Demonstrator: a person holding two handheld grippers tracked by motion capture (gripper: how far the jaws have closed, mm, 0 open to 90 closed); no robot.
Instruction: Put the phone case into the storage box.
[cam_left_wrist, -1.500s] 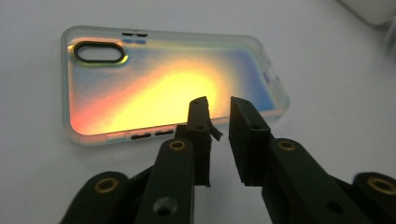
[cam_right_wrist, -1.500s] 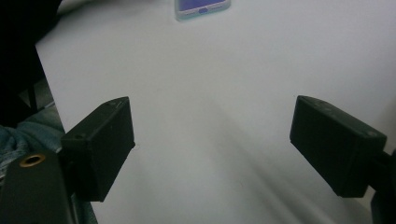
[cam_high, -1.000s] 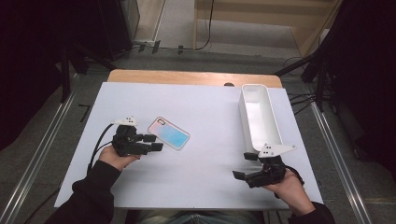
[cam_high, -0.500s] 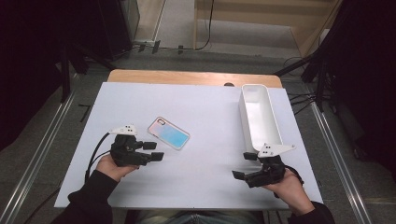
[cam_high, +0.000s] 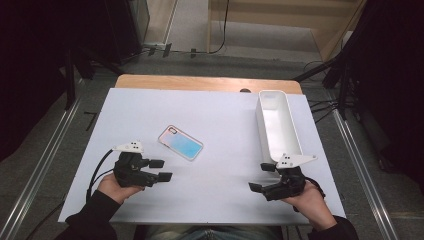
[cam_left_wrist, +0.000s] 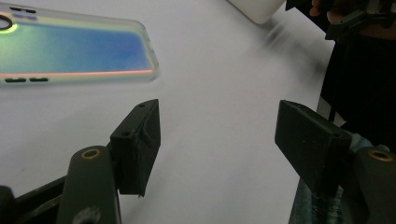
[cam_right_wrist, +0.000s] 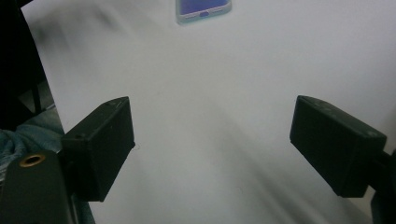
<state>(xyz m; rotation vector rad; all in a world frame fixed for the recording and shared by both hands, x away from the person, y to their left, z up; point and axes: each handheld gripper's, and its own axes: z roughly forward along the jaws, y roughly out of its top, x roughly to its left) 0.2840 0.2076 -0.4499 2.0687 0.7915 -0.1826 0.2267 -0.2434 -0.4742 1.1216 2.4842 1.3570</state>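
Phone case (cam_high: 181, 142) lies flat on the white mat (cam_high: 220, 190), just beyond the left gripper (cam_high: 161, 170), long axis slanting toward the bin (cam_high: 277, 125). Both grippers are spread and empty; the right gripper (cam_high: 260, 177) is farther away.

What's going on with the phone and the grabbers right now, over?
Left gripper open, empty, jaws just been opening. Right gripper open, empty. Phone case flat on the white table, untouched. Nothing in the way.

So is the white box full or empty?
Empty. From above, the box shows just its bare white inside, nothing in it.
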